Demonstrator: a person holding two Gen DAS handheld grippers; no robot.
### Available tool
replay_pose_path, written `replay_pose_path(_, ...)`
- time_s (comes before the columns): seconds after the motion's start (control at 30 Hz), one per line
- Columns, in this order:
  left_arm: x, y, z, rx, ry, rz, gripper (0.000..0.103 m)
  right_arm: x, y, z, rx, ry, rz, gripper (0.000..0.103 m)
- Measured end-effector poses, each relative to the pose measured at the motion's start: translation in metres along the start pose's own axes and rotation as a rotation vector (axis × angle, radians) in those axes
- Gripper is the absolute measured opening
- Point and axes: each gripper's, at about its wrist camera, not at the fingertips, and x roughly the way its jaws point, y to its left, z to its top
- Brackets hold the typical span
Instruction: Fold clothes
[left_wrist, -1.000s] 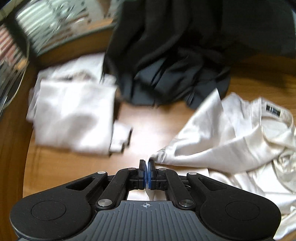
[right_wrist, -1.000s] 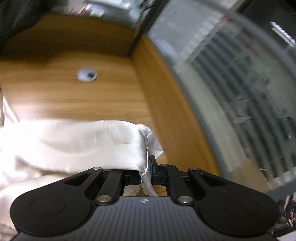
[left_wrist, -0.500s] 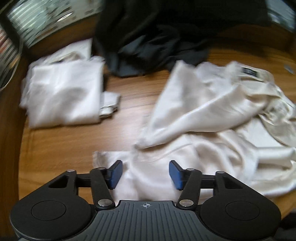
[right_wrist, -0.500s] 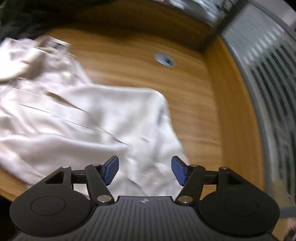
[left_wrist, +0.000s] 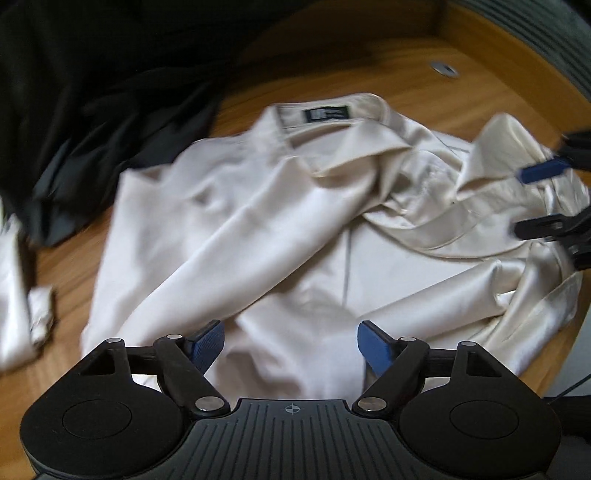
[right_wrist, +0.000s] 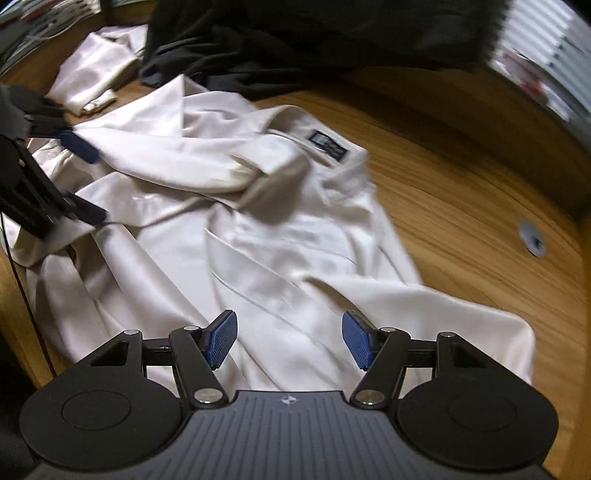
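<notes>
Your left gripper (left_wrist: 290, 345) is opening, your right gripper (right_wrist: 289, 339) wide; both hover empty over the crumpled cream satin shirt (left_wrist: 295, 229) on the wooden bench (right_wrist: 461, 206).

Wood table (left_wrist: 424, 79) w/ slatted blinds (right_wrist: 546, 44)

Both wrist cams look steeply down, close over the cream shirt (left_wrist: 295, 229) (right_wrist: 229, 221), from opposite sides; each catches the other gripper.

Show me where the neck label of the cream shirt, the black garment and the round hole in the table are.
neck label (left_wrist: 325, 114), left wrist view, its dark middle.
black garment (right_wrist: 280, 40), right wrist view, its folds behind the shirt.
round hole (right_wrist: 532, 238), right wrist view, its grey rim.
</notes>
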Motion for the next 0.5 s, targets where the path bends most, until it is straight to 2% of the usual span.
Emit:
replay_pose_path(0.13, 0.017, -0.013, 0.016, 0.051, -0.007, 0.031, 0.081, 0.017, 0.011, 0.015, -0.028, -0.008, 0.017, 0.069)
replay_pose_path(0.33, 0.033, -0.012, 0.038, 0.064, -0.025, 0.059, 0.082, 0.038, -0.002, 0.035, 0.013, -0.022, -0.002, 0.069)
replay_pose_path(0.5, 0.048, -0.005, 0.048, 0.057, -0.002, 0.085, 0.082, 0.057, -0.027, 0.043, 0.06, 0.01, -0.077, 0.069)
